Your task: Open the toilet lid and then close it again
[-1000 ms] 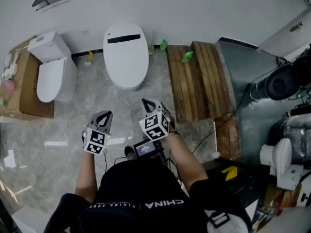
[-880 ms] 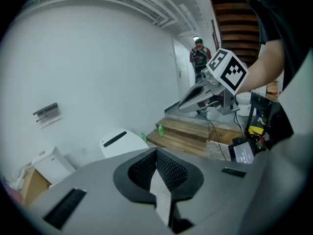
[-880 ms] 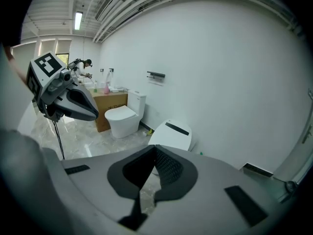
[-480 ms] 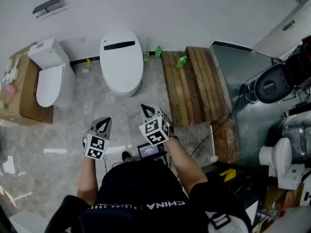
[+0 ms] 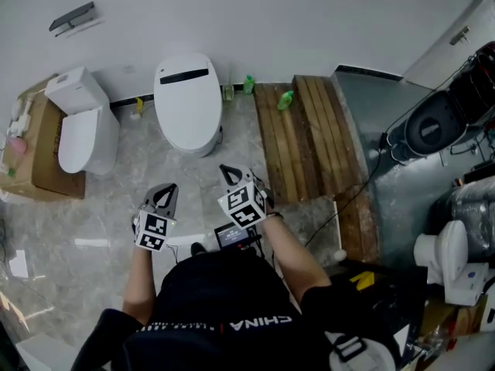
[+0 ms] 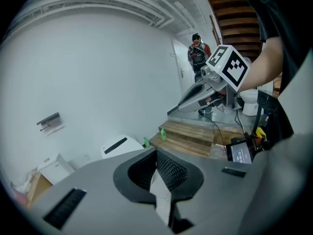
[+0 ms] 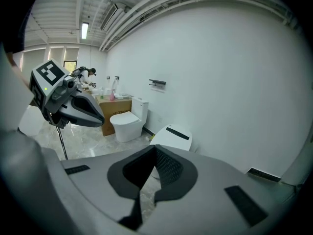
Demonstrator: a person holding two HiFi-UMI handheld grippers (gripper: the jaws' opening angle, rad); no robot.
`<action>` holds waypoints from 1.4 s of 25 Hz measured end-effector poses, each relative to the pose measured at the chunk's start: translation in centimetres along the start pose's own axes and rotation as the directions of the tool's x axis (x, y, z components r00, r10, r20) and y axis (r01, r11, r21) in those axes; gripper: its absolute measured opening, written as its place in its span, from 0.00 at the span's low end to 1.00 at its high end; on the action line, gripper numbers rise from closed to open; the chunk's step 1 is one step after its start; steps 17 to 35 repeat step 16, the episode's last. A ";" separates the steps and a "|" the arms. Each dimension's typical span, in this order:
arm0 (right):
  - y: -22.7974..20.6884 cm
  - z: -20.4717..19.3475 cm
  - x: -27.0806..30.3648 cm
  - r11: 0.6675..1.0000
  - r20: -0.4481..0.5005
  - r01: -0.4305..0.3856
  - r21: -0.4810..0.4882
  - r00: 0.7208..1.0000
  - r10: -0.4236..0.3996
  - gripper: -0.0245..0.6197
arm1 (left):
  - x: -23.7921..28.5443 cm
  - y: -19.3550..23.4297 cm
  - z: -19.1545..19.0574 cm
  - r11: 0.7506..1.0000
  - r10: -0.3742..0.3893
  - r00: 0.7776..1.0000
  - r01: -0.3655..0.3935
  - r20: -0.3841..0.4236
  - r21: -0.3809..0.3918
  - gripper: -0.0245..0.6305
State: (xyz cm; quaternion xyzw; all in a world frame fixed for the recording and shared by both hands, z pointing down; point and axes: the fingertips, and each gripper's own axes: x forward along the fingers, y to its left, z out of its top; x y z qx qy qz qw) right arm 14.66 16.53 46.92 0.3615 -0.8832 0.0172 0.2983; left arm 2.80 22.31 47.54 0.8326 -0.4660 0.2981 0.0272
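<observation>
Short of toilet lid (image 5: 187,103): left claw (image 5: 165,189), right claw (image 5: 227,170) closed, tilted down.

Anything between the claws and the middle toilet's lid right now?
Nothing visible. Only bare marble floor lies between the left claw, the right claw and the closed lid. Both claws are shut and empty. The green bottle and wooden platform sit off to the right.

A workshop or test hall, not a home bathroom: a smart toilet (image 5: 188,103) at twelve o'clock and a second toilet (image 5: 81,126) at ten stand along one bare wall. Nearby are a cardboard box (image 5: 46,168), a wooden pallet (image 5: 305,134) at one and loose cables (image 5: 370,178) at three, under a strip-lit industrial ceiling (image 7: 58,13).
</observation>
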 end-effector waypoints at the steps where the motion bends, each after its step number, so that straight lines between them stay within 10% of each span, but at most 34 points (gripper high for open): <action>1: 0.1 0.0 -0.1 1.000 0.001 -0.007 -0.001 1.000 0.007 0.06 | 0.0 -0.2 0.1 1.000 0.001 1.000 -0.001 -0.001 0.005 0.05; 35: 0.1 -0.4 -0.7 1.000 0.001 -0.009 -0.006 1.000 0.009 0.06 | 0.1 -0.8 0.3 0.999 -0.009 1.000 0.009 -0.007 0.037 0.05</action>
